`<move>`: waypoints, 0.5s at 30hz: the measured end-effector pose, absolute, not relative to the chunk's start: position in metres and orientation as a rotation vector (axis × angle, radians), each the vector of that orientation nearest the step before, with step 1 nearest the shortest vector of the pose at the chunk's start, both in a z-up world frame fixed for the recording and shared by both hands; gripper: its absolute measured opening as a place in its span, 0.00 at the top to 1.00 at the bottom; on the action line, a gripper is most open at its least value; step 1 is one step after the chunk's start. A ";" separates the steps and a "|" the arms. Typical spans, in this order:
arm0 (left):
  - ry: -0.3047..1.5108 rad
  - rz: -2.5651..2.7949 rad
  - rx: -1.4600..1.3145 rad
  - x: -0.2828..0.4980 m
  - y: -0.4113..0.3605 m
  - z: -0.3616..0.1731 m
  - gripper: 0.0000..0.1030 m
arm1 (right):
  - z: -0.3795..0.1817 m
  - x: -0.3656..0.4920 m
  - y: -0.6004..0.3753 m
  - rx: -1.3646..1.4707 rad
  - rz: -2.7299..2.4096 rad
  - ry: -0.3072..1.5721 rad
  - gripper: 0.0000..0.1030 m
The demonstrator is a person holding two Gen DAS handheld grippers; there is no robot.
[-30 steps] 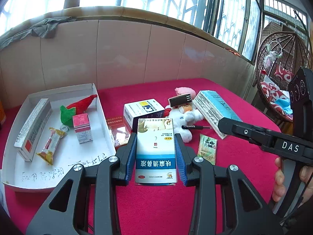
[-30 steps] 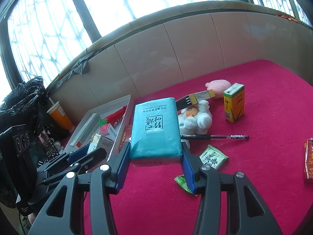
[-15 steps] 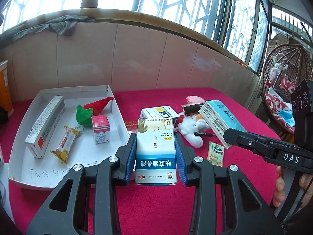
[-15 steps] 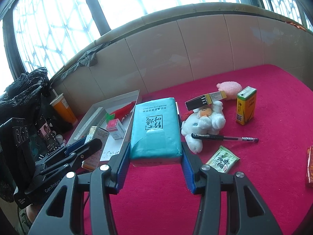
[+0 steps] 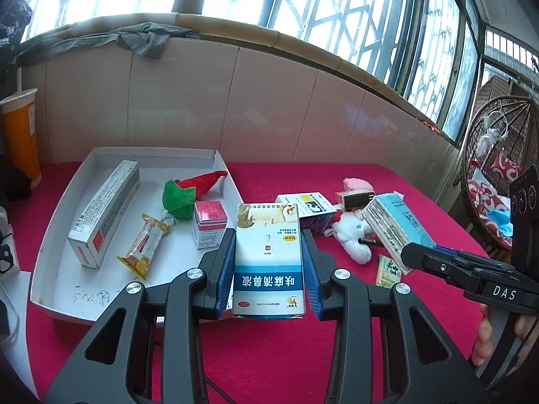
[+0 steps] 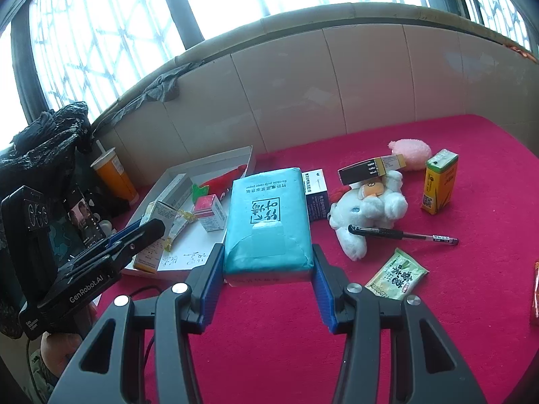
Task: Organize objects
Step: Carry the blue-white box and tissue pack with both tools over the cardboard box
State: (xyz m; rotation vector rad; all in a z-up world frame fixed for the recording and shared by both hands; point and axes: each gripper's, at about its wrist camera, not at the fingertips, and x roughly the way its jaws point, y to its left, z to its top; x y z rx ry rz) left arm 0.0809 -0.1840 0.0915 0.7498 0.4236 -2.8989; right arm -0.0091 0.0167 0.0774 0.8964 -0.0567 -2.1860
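Since a second ago we have carried both grippers leftward toward the shallow white cardboard tray (image 5: 50,235). Our left gripper (image 5: 267,269), tilted downward, clamps a glossy blue-and-white medicine box (image 5: 267,256) above the tray's near edge. Our right gripper (image 6: 267,282) squeezes a soft teal tissue pack (image 6: 267,222) over the red felt tabletop (image 6: 438,336).

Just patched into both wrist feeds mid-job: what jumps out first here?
Each gripper is clamped on something: the left gripper holds a blue-and-white medicine box, the right gripper a teal tissue pack. Left of them on the red cloth sits a white tray, already holding boxes and a red-and-green plush. A white plush toy, pen and yellow carton lie loose to the right.
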 end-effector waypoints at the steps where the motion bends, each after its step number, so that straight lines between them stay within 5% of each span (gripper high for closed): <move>1: 0.429 -2.893 0.746 0.082 -0.187 0.091 0.65 | 0.077 -0.009 0.016 0.896 -2.183 -0.055 0.53; 15: 0.477 -2.803 0.709 0.090 -0.228 0.089 0.65 | 0.080 -0.007 -0.006 0.872 -2.151 -0.003 0.53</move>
